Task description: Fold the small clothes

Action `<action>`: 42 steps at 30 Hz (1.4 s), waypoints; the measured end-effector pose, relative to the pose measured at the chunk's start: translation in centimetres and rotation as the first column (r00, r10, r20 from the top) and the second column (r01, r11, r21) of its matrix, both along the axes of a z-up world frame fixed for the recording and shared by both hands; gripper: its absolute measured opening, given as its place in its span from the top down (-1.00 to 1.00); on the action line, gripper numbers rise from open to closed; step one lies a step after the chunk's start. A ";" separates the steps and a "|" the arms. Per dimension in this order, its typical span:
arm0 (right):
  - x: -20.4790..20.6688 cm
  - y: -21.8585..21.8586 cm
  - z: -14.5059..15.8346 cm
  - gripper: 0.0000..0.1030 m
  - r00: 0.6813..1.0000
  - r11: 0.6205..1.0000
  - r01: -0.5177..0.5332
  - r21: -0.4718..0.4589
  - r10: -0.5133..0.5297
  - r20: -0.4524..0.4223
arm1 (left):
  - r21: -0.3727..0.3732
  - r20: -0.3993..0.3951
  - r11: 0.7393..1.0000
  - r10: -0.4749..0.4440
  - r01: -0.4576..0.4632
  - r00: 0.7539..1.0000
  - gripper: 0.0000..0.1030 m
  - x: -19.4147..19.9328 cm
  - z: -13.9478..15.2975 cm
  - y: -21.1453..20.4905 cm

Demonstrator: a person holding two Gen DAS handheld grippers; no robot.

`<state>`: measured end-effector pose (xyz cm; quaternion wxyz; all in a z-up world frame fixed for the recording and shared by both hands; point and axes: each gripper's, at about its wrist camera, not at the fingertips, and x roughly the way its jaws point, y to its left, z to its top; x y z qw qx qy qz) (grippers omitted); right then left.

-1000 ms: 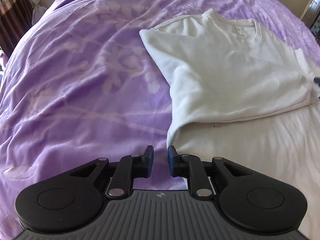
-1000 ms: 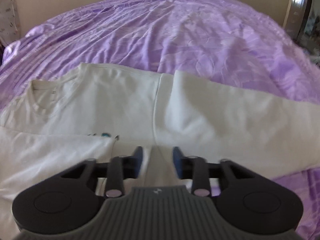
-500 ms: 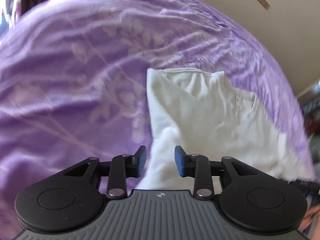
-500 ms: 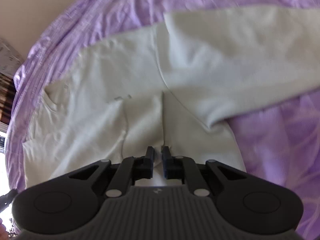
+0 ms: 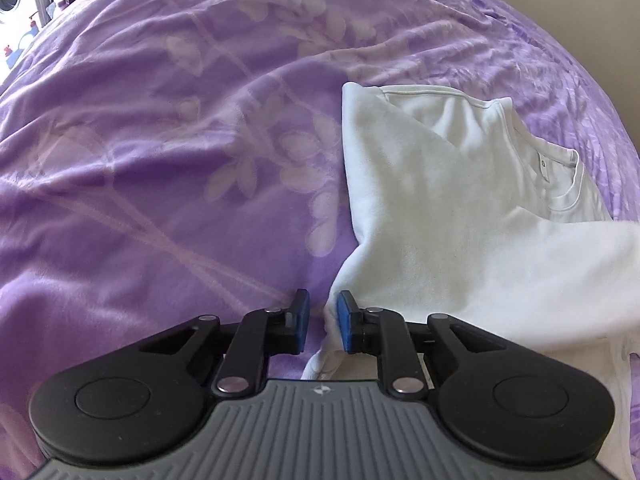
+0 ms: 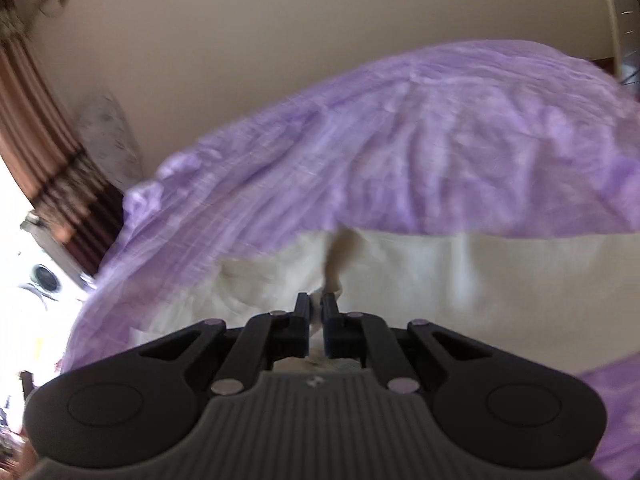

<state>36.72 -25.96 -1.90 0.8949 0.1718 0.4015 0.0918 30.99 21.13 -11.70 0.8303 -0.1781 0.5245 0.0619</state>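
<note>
Slippage is what we are risking as our right gripper (image 6: 316, 316) is pinching a thin ridge of the white shirt (image 5: 440, 220) lying on the purple bedspread (image 5: 160, 160), while our left gripper (image 5: 323, 320) is hanging spread, gripping nothing, astride its edge.

A white long-sleeved shirt (image 5: 440, 216) lies partly folded on the purple bedspread (image 5: 160, 140), its collar turned away toward the bedspread's far side and one sleeve laid across its body, the near edge bunched up.
</note>
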 end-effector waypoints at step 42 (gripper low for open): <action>-6.9 -26.8 -7.2 0.21 0.817 0.838 0.544 -0.035 -0.539 -0.205 | 0.032 0.001 0.997 -0.075 0.075 0.997 0.30 -1.8 2.2 -1.0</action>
